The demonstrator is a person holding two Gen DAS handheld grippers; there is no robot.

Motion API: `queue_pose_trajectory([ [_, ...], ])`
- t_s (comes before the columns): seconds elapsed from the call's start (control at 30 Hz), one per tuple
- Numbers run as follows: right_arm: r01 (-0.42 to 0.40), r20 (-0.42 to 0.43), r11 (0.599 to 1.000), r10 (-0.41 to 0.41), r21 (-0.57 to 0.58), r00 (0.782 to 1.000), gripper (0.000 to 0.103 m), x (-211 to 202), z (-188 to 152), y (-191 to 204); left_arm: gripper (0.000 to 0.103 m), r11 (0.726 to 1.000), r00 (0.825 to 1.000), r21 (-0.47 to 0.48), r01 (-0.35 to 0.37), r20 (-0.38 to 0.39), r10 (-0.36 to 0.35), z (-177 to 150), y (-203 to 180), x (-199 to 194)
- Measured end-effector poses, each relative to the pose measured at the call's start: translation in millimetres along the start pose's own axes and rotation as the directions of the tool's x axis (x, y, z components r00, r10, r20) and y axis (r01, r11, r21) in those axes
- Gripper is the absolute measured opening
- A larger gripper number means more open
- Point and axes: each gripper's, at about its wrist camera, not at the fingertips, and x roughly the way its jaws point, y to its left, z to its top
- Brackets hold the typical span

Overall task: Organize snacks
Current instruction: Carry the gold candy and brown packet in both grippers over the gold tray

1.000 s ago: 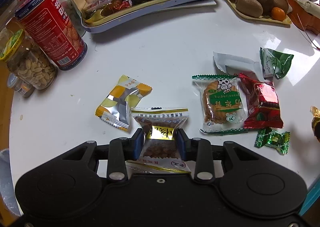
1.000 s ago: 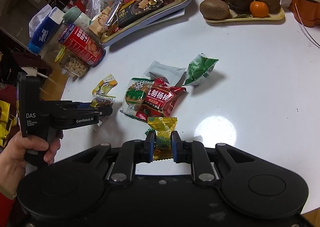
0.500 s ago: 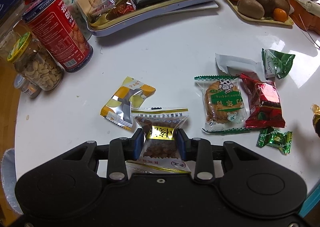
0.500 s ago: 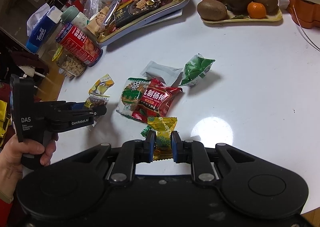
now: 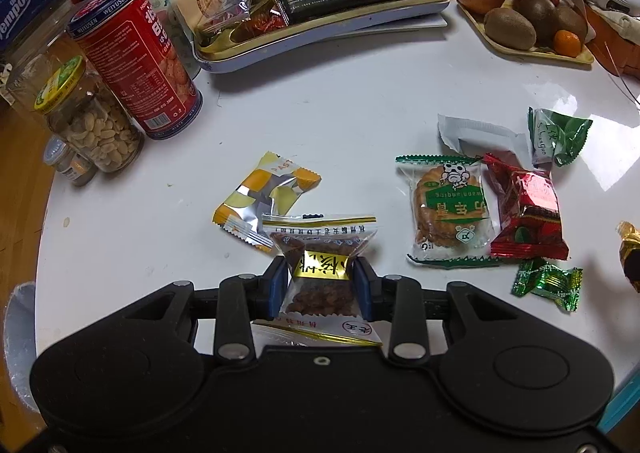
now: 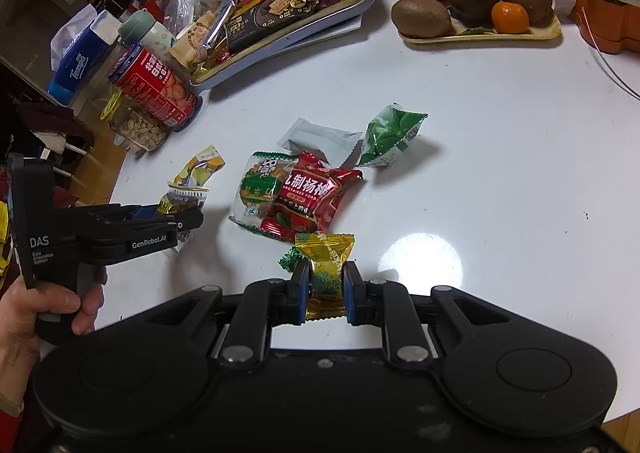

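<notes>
My left gripper (image 5: 320,273) is shut on a clear walnut snack packet (image 5: 320,249) with a gold label, held above the white table (image 5: 320,101). My right gripper (image 6: 326,281) is shut on a yellow-gold candy (image 6: 326,253). On the table lie a yellow-silver packet (image 5: 266,199), a green-edged biscuit packet (image 5: 450,207), a red snack pack (image 5: 528,209), a small green candy (image 5: 548,287), a grey sachet (image 5: 480,133) and a green-white pack (image 5: 560,135). A gold-rimmed tray (image 5: 320,37) full of snacks sits at the back. The left gripper (image 6: 176,213) also shows in the right wrist view.
A red tin (image 5: 136,57), a peanut jar (image 5: 92,121) and a small jar (image 5: 68,161) stand at the left edge. A fruit tray (image 5: 532,49) with apples and kiwis sits at the back right. A hand (image 6: 40,317) holds the left gripper's handle.
The view from my left gripper has shifted slightly, so the tin and tray sit a little lower and to the right. Both grips are unchanged; the right gripper stays still.
</notes>
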Motion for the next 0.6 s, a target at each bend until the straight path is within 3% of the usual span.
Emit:
queue_pose_trajectory([
  [0.6,0.015,-0.001,1.000,-0.015,-0.017,1.000,0.019,-1,-5,4,0.044,0.987,1.000,-0.159,0.020,0.023,-0.016,-30,7,-25],
])
